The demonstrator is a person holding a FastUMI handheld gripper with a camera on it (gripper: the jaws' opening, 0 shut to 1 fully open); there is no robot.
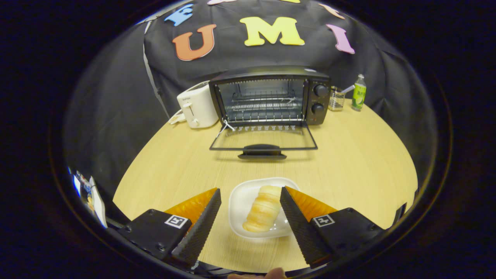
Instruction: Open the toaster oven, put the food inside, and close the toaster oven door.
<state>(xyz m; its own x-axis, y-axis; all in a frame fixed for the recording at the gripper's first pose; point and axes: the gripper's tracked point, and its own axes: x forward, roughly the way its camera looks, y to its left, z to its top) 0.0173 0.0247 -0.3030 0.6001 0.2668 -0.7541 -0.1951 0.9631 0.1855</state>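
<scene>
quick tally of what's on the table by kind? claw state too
Appliances: 2, toaster oven with door down, white toaster
Food: 1, bread roll
Dishes: 1, white plate under the roll
Drink containers: 2, glass jar, green bottle
Total: 6
Claw: open, fingers either side of the roll, not pressing.

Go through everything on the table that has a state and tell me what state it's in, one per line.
Black toaster oven: glass door folded down flat, open; wire rack inside bare.
Pale bread roll: lying on the white plate, between the fingers.
Gripper: open, fingers either side of the roll.
White pop-up toaster: upright, left of the oven.
Green bottle: upright, capped.
</scene>
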